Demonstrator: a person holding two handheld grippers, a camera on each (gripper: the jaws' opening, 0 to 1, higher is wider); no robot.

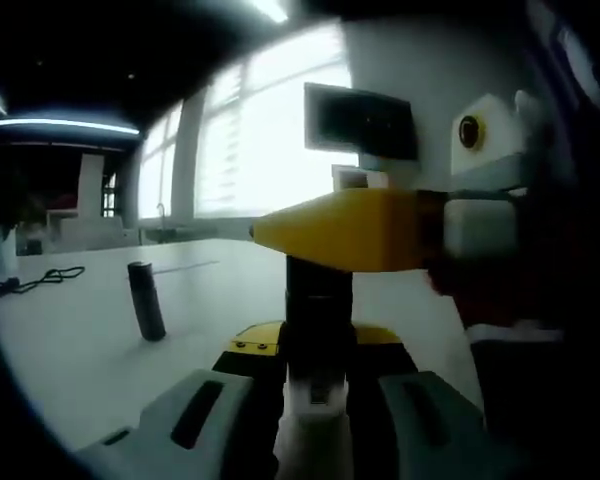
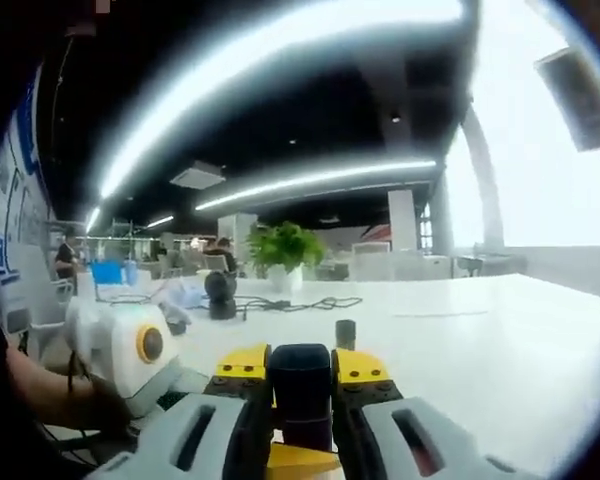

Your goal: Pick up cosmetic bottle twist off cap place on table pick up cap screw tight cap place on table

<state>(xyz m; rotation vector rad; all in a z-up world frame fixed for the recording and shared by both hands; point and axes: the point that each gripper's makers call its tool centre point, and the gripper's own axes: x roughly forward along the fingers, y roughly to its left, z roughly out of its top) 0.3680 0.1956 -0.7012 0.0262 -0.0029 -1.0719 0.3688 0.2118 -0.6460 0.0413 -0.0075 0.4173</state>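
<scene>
The left hand-held gripper is closed on the dark bottle, held upright above the white tabletop. The right hand-held gripper is clamped on a dark rounded piece, probably the cap at the bottle's top, though the view is too close to be sure. Another dark cylinder stands far left on the tabletop. If the left grip is loose, twisting may spin the whole bottle rather than free the cap.

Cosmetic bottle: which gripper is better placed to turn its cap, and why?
Right. The right gripper is shut on the dark cap, its tips on either side, while the left gripper clamps the bottle below, steadying it.
</scene>
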